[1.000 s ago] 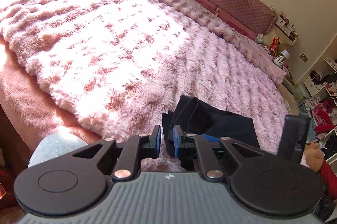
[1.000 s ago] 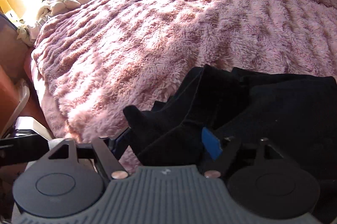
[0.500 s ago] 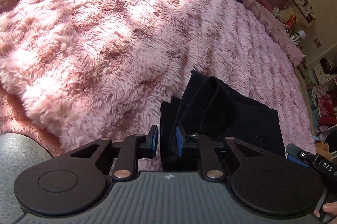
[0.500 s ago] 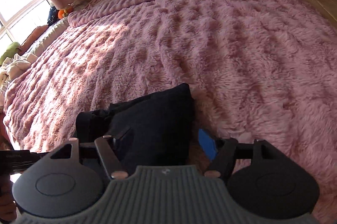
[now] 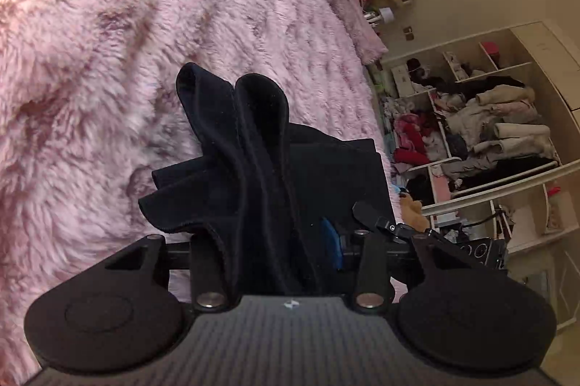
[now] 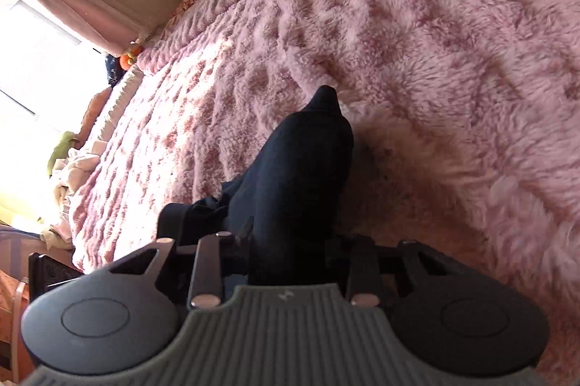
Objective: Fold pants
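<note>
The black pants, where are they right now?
In both wrist views the black pants lie bunched on the fluffy pink blanket near the bed's edge, between each gripper's fingers.

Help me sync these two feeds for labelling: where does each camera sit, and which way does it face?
Left wrist: on the left gripper, looking along its fingers over black pants toward cluttered shelves; the jaws are opening around the cloth.
Right wrist: on the right gripper, facing the window; the jaws are closing on cloth.
Shared: pants, pink blanket.
</note>
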The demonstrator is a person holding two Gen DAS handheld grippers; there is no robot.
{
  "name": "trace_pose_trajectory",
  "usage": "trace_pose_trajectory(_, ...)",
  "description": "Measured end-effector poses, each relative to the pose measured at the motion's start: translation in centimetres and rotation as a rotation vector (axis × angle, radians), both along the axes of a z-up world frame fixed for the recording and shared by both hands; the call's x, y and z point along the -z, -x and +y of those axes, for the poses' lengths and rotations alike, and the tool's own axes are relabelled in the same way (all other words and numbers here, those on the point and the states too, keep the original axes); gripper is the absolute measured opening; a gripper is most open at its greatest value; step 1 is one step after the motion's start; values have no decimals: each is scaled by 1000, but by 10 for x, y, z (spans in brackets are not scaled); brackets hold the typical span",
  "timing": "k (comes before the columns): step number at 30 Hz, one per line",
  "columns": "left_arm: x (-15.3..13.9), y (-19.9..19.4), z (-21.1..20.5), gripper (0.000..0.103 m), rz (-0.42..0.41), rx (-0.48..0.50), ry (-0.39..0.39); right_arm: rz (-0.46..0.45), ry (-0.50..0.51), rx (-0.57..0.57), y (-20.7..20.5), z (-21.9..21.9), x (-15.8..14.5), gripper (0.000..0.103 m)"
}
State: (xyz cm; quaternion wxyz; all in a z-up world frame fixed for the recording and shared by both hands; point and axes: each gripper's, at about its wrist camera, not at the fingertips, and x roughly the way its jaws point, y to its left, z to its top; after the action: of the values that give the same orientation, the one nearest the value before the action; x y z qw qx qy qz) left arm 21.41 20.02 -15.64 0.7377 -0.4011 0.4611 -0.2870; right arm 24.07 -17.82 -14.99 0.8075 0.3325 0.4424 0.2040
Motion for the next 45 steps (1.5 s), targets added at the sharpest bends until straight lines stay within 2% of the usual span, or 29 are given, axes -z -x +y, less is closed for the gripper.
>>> trace_pose_trajectory(1, 1, -4, -1, 46, -11, 6, 19, -28, -47, -8, 4, -5, -8, 27)
trace_pose_trajectory(2, 5, -9, -2, 46, -20, 17, 14, -55, -50, -5, 8, -8, -14, 27)
trace_pose_trajectory(3, 11, -14, -4, 44, -17, 28, -25, -70, -21, 3, 10, -10, -17, 27)
trace_pose_trajectory(4, 19, -17, -7, 43, 21, 22, -110, -64, 18, 14, 9, -14, -16, 27)
trace_pose_trajectory(5, 31, -20, -6, 49, 76, 14, -154, -32, 53, 35, 6, -19, -8, 28)
trace_pose_trajectory(6, 41, -19, -1, 48, 113, -2, -120, 15, 80, 55, 3, -25, 3, 31)
trace_pose_trajectory(7, 46, -16, 5, 48, 130, -21, -76, 72, 99, 60, -1, -30, 15, 41)
trace_pose_trajectory(8, 45, -13, 11, 48, 139, -34, -55, 112, 107, 60, -3, -32, 21, 45)
trace_pose_trajectory(9, 39, -11, 16, 48, 136, -46, -63, 117, 84, 58, -1, -36, 24, 47)
trace_pose_trajectory(11, 20, -2, 28, 48, 94, -104, -125, 74, 88, 40, 10, -41, 12, 63)
trace_pose_trajectory(13, -4, 12, 42, 53, 49, -166, -148, 22, 141, 8, 24, -46, -2, 66)
trace_pose_trajectory(15, -24, 20, 50, 55, 12, -146, -98, -19, 156, -25, 41, -55, -13, 64)
trace_pose_trajectory(17, -54, 18, 44, 55, -52, -135, -127, -39, 129, -68, 62, -66, -20, 56)
trace_pose_trajectory(19, -82, 8, 26, 55, -123, -105, -139, -30, 97, -65, 81, -72, -24, 50)
trace_pose_trajectory(22, -108, -24, -18, 56, -206, 19, -125, 32, 62, -22, 105, -74, -20, 49)
trace_pose_trajectory(24, -110, -51, -56, 59, -205, 127, -135, 116, -2, 26, 113, -72, -8, 53)
trace_pose_trajectory(28, -81, -103, -130, 58, -102, 336, -146, 241, -293, 143, 128, -75, 24, 52)
trace_pose_trajectory(29, -73, -114, -145, 57, -81, 375, -170, 254, -345, 167, 130, -75, 29, 46)
trace_pose_trajectory(31, -65, -131, -170, 57, -52, 410, -240, 277, -430, 203, 131, -75, 38, 42)
trace_pose_trajectory(33, -63, -141, -190, 57, -74, 457, -313, 280, -513, 200, 130, -73, 45, 42)
trace_pose_trajectory(35, -59, -148, -210, 57, -81, 502, -419, 296, -565, 253, 132, -73, 52, 42)
trace_pose_trajectory(37, -51, -154, -222, 60, -59, 530, -496, 337, -614, 310, 131, -74, 65, 42)
trace_pose_trajectory(39, -42, -157, -232, 69, -43, 558, -564, 377, -679, 380, 134, -79, 78, 42)
trace_pose_trajectory(41, -33, -160, -237, 77, -23, 579, -596, 418, -774, 421, 134, -81, 92, 41)
trace_pose_trajectory(42, -28, -161, -240, 77, 0, 601, -595, 432, -817, 434, 133, -82, 97, 39)
trace_pose_trajectory(43, -23, -162, -243, 76, 18, 626, -592, 448, -834, 444, 131, -81, 100, 28)
trace_pose_trajectory(44, -20, -162, -246, 68, 33, 649, -595, 462, -829, 459, 130, -80, 101, 22)
trace_pose_trajectory(45, -19, -161, -247, 46, 44, 653, -626, 463, -828, 489, 133, -81, 100, 19)
